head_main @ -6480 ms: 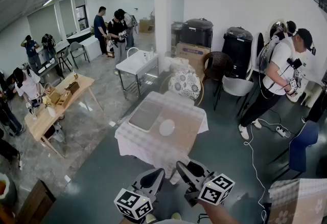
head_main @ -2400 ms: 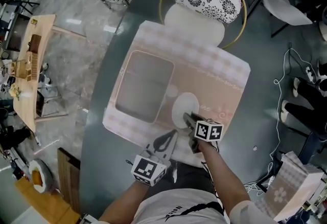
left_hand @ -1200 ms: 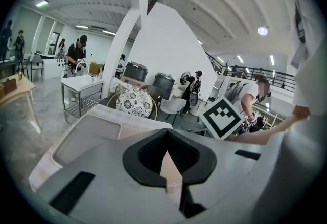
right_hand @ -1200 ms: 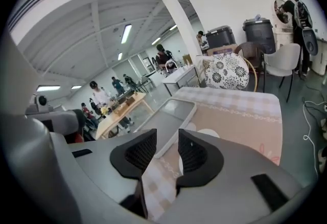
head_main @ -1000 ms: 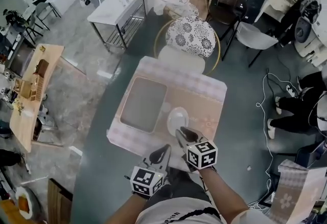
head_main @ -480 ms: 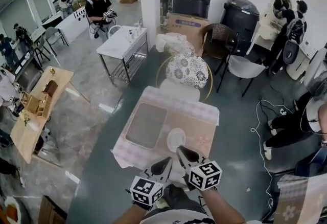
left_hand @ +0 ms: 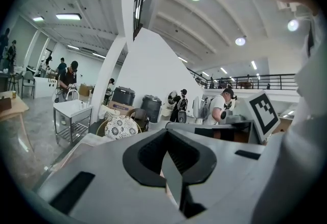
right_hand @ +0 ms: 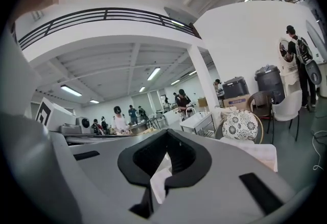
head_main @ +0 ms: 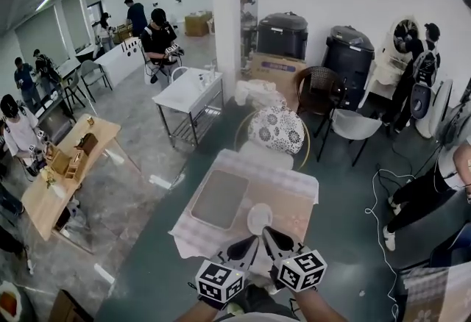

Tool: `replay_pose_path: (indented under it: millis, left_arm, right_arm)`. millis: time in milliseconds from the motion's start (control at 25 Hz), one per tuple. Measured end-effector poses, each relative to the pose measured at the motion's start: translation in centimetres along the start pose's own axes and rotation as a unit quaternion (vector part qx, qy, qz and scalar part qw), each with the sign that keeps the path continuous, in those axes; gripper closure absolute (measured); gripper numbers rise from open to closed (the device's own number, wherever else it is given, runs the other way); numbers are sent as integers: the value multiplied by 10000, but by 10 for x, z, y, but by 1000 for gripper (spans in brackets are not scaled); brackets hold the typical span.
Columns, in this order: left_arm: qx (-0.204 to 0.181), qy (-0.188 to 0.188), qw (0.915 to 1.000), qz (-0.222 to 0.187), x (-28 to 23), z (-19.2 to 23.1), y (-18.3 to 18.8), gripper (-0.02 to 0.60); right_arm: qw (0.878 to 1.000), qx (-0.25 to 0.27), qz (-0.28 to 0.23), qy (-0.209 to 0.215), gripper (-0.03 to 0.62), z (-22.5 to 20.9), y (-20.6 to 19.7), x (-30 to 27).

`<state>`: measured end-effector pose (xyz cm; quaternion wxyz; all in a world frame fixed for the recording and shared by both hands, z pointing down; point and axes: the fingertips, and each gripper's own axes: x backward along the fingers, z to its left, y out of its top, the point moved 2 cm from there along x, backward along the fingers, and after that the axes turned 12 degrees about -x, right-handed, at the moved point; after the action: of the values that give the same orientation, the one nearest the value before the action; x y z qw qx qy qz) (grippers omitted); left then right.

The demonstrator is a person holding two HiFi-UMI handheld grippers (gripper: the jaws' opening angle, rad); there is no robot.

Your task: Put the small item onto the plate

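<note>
Plate [head_main: 259, 219] sits on the counter [head_main: 298, 199], just ahead of the right tongs [head_main: 271, 234] tips. The grey tray [head_main: 219, 199] is ahead and left of the left tongs [head_main: 246, 245].

Small item: too small to make out from here, so I can't say whether it's on the plate, beside it or elsewhere. It's not in either tongs.

Left tongs: clenched, tips together, nothing between them. Right tongs: closing down to fully clenched, also empty. The white seen through the opening is just the cloth beyond.

Both tongs are held low, side by side, close to the body at the near counter edge. They point level across the room rather than tipped down at the plate. My read is that this is a parked pose, not a reach: clenched empty tongs can't pick anything, and nothing is being carried.

The head is up, taking in the whole room, which fits an idle moment. A pick would need the tongs released first.
</note>
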<state>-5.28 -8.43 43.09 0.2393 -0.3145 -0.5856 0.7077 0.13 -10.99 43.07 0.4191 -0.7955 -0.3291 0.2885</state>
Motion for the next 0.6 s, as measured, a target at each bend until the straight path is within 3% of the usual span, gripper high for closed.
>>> replay_pose_path:
  millis: [600]
  left_arm:
    - [-155,39,9997,-181,19,-4,17,577]
  right_arm:
    - [9996,166,-184,157,580,32,8,10]
